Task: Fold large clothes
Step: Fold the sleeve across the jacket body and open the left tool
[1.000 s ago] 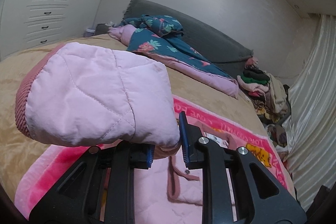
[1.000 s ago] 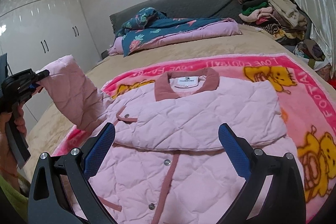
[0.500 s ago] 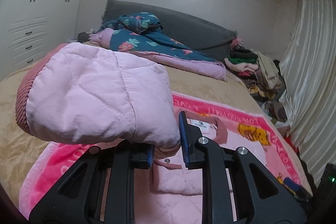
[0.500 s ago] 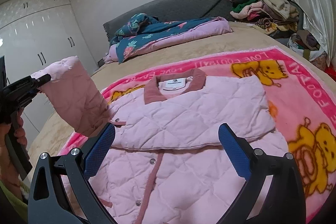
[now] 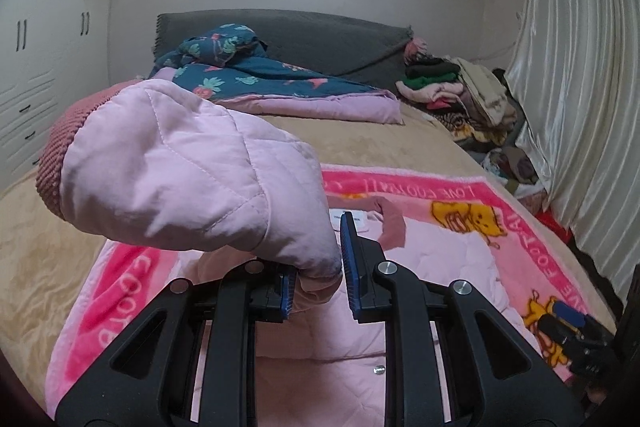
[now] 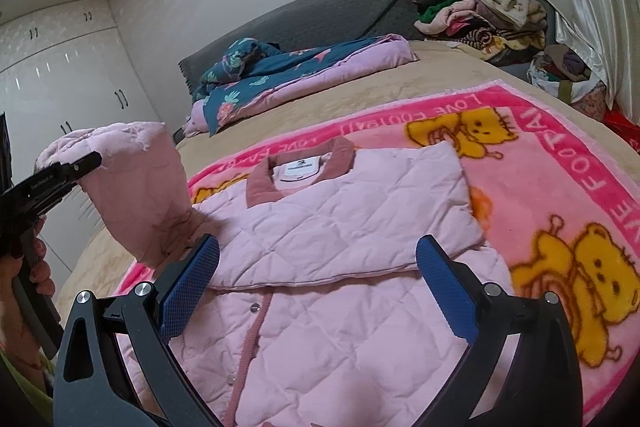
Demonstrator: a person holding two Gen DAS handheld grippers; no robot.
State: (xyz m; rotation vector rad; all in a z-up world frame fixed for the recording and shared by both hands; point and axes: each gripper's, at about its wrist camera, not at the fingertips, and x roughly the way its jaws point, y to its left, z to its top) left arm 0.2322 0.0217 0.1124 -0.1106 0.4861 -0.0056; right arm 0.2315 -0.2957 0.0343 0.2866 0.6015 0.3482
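A pink quilted jacket [image 6: 340, 239] lies front up on a pink cartoon blanket [image 6: 560, 179], its right sleeve folded across the chest. My left gripper [image 5: 318, 277] is shut on the jacket's other sleeve [image 5: 180, 183], held up in the air with its dusty-rose knit cuff [image 5: 60, 151] at the left. From the right wrist view that sleeve [image 6: 140, 195] hangs at the left, pinched by the left gripper [image 6: 86, 163], which a hand holds. My right gripper [image 6: 320, 291] stands open above the jacket's lower front, nothing between its fingers.
A tan bedspread [image 5: 380, 147] covers the bed. A blue floral and pink quilt [image 6: 288, 75] lies by the grey headboard [image 5: 320, 39]. A heap of clothes [image 6: 480, 15] sits at the far right near a pale curtain [image 5: 580, 67]. White wardrobes [image 6: 60, 87] stand on the left.
My left gripper has carried the raised sleeve to the right, over the jacket, and rolled level. The right gripper drifted a little left and stayed open.
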